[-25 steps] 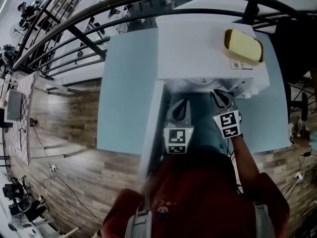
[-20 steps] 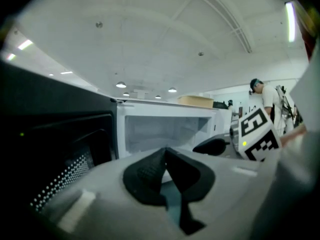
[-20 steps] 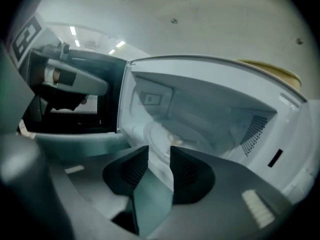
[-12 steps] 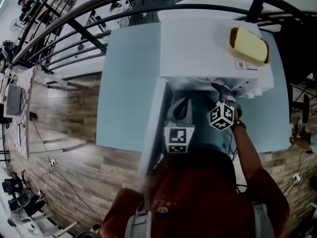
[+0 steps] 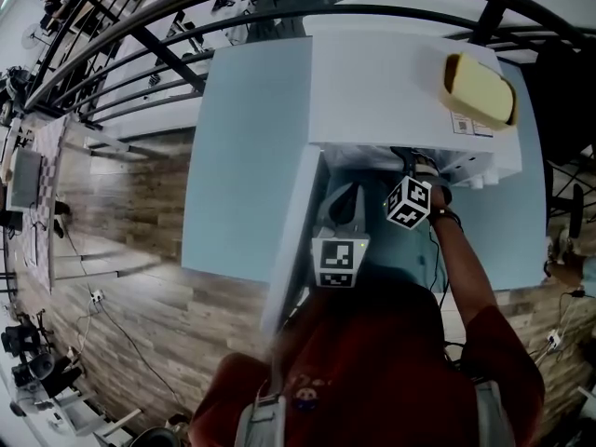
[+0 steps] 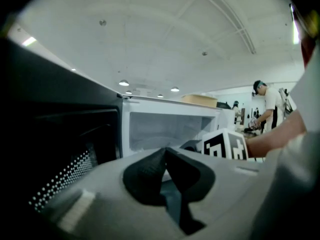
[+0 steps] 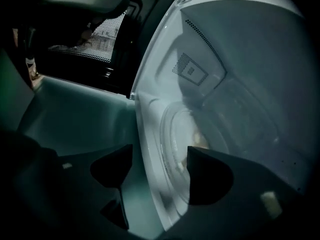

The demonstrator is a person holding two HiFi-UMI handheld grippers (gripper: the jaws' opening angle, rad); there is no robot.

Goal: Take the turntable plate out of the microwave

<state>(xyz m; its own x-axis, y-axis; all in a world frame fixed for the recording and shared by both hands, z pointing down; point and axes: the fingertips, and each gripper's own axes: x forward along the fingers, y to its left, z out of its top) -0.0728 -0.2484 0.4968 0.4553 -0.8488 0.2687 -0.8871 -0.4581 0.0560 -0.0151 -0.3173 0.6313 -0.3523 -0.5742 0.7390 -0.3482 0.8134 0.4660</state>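
Right gripper (image 5: 415,166) gone farther in and lower, from just outside the microwave (image 5: 400,82) mouth to its sill, rolled so its marker cube (image 5: 408,203) shows a corner, jaws opening wide, turntable plate (image 7: 175,134) rim between them

Open microwave (image 5: 410,91) mouth, door (image 5: 291,240) aside left

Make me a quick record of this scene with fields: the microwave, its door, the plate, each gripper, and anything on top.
microwave: white, on light blue table
door: open, swung to the person's left
turntable plate: inside the microwave, not yet out
left gripper: jaws shut, empty, in front of the opening
right gripper: at the opening, jaws opening, gripping nothing
on top: yellow object
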